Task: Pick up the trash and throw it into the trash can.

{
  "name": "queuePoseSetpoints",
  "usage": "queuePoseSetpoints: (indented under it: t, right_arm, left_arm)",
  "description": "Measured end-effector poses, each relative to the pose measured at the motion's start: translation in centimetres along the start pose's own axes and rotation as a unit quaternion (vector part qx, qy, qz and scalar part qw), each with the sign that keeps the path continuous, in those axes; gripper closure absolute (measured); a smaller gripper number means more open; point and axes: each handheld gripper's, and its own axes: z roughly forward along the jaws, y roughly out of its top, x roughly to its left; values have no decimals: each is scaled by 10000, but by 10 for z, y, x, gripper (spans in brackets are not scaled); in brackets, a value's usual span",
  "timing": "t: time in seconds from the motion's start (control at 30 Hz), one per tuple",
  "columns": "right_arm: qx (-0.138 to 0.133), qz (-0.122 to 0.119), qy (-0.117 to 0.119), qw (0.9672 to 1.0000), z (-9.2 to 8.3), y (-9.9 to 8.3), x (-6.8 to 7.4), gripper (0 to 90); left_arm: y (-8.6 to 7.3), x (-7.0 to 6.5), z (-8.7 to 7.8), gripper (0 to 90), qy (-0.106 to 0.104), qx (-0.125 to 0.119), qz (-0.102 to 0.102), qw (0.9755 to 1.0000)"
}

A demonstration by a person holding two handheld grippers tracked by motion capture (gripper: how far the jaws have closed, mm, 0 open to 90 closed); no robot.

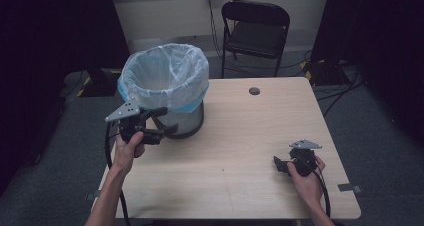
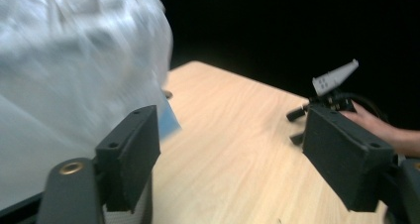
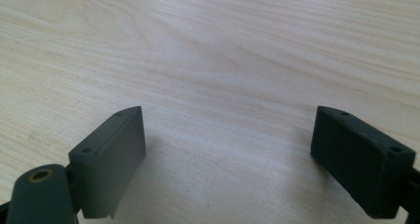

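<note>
A mesh waste bin (image 1: 185, 121) lined with a white plastic bag (image 1: 165, 73) stands on the left part of the wooden table (image 1: 240, 131). My left gripper (image 1: 162, 123) is held just in front of the bin, close to its side, jaws wide apart and empty. In the left gripper view the bag (image 2: 64, 70) bulges at the left, beside the left gripper (image 2: 233, 154). My right gripper (image 1: 280, 164) rests low over the table near the right front, open with nothing between its jaws. The right gripper view has the right gripper (image 3: 230, 159) over bare wood (image 3: 213, 50).
A black folding chair (image 1: 255, 31) stands behind the table. A small dark round hole (image 1: 254, 91) sits in the tabletop near the far edge. Cables (image 1: 330, 91) lie on the grey floor at the right. Dark curtains hang on both sides.
</note>
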Motion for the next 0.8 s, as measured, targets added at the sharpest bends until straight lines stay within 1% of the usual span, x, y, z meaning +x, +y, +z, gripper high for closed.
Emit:
queuePoseSetpoints:
  t: [0.03, 0.1, 0.13, 0.17, 0.2, 0.23, 0.27, 0.3, 0.33, 0.37, 0.4, 0.43, 0.47, 0.53, 0.6, 0.63, 0.67, 0.7, 0.73, 0.77, 0.8]
  right_arm:
    - [0, 0, 0, 10000, 0, 0, 0, 129]
    - [-1, -1, 0, 10000, 0, 0, 0, 129]
    - [0, -2, 1, 10000, 0, 0, 0, 129]
    - [0, -2, 1, 10000, 0, 0, 0, 129]
    - [-1, -1, 0, 10000, 0, 0, 0, 129]
    - [-1, 0, 0, 10000, 0, 0, 0, 129]
    - [-2, -6, 0, 10000, 0, 0, 0, 129]
    - [-1, -1, 0, 10000, 0, 0, 0, 129]
    - [0, 2, 0, 10000, 0, 0, 0, 129]
    - [0, 2, 0, 10000, 0, 0, 0, 129]
    - [0, 0, 0, 10000, 0, 0, 0, 129]
    - [0, 1, 1, 10000, 0, 0, 0, 129]
    - [-1, -6, 0, 10000, 0, 0, 0, 129]
    - [0, -1, 0, 10000, 0, 0, 0, 129]
    - [-1, -1, 0, 10000, 0, 0, 0, 129]
    - [0, -1, 1, 10000, 0, 0, 0, 129]
    - [0, -1, 1, 10000, 0, 0, 0, 129]
    - [0, -1, 0, 10000, 0, 0, 0, 129]
    - [1, 2, 1, 10000, 0, 0, 0, 129]
    - [1, 2, 1, 10000, 0, 0, 0, 129]
    - [0, -1, 1, 10000, 0, 0, 0, 129]
  left_arm:
    - [0, 0, 0, 213, 0, 0, 0, 10000]
    - [-9, -3, 3, 213, 58, 173, 39, 9998]
    - [-19, -4, 4, 212, 154, 302, 26, 9994]
    - [-19, -4, 4, 212, 154, 302, 26, 9994]
    - [-30, -4, 4, 211, 319, 413, -9, 9986]
    - [-30, -4, 4, 211, 319, 413, -9, 9986]
    - [-40, -3, 4, 211, 398, 463, -81, 9981]
    - [-40, -3, 4, 212, 398, 463, -81, 9981]
    - [-48, -3, 2, 211, 452, 492, -125, 9977]
    - [-48, -3, 2, 212, 452, 492, -125, 9977]
    - [-55, -4, 2, 212, 538, 572, -136, 9968]
    - [-59, -4, 2, 211, 591, 625, -106, 9962]
    - [-63, -5, 2, 211, 650, 741, -49, 9951]
    - [-71, -5, 4, 211, 725, 900, -19, 9933]
    - [-79, -5, 5, 211, 718, 926, -95, 9931]
    - [-79, -5, 5, 214, 718, 926, -95, 9931]
    - [-82, -5, 6, 214, 731, 956, -125, 9927]
    - [-91, -5, 9, 249, 768, 1069, -160, 9912]
    - [-96, -5, 11, 248, 795, 1140, -164, 9902]
    - [-96, -5, 11, 248, 795, 1140, -164, 9902]
    - [-101, -5, 12, 248, 773, 1249, -157, 9890]
